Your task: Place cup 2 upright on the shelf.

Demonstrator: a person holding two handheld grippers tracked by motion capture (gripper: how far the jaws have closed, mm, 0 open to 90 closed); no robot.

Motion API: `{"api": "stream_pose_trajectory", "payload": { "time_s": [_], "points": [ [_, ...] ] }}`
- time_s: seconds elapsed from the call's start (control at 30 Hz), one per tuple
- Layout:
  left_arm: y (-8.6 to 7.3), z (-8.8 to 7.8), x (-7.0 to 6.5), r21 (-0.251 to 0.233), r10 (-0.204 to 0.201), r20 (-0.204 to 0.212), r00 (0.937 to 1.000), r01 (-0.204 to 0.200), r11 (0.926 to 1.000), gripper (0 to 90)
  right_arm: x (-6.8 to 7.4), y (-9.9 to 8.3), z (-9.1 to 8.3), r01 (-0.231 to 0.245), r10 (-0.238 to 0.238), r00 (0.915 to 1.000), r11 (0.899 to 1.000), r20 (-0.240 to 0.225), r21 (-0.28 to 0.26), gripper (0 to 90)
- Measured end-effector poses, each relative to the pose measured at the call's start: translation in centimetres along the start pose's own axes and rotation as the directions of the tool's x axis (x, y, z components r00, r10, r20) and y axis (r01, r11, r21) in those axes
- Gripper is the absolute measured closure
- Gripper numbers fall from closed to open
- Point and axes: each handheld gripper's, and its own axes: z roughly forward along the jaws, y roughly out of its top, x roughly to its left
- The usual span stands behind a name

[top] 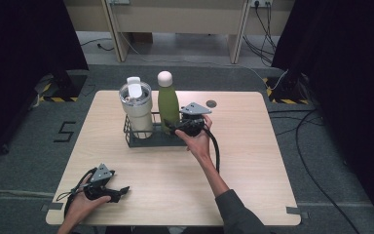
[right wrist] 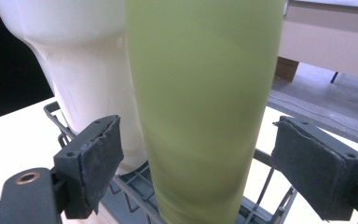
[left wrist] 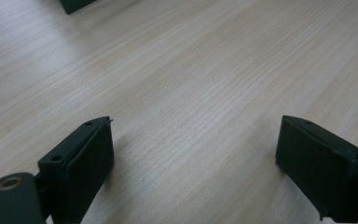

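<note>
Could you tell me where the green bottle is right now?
In the high view, the green bottle stands upright in the wire rack at the table's far centre, right of the white tumbler, between the open right gripper's jaws.

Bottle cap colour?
Pale pinkish-white cap on the green bottle; high view shows it best.

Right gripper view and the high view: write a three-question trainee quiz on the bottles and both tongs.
1. True or false: the right tongs are clamped on the green bottle.
2. Multiple choice: what holds the green bottle and the white tumbler? A) a dark wire rack B) a cardboard box C) a bowl
3. Fill in: the left tongs are open over bare ____.

Key
1. False: the bottle stands between the open pads, with a gap on each side.
2. A, the dark wire rack.
3. Table, near the person's front left corner.
</note>
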Motion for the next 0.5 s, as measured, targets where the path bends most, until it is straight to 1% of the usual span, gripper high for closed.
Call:
{"api": "stream_pose_trajectory", "payload": {
  "time_s": [0.23,0.5],
  "points": [
    [0.0,0.0,0.0,0.0,0.0,0.0,1.0,0.0,1.0,10.7,-0.1,-0.2,-0.8,0.007,-0.007,0.9999,1.0,0.008,-0.009,16.2],
    [0.0,0.0,0.0,-0.002,-0.002,0.0,1.0,0.002,1.0,10.6,-0.3,-0.7,-1.7,0.013,-0.013,0.9998,1.0,0.015,-0.005,16.4]
  ]
}}
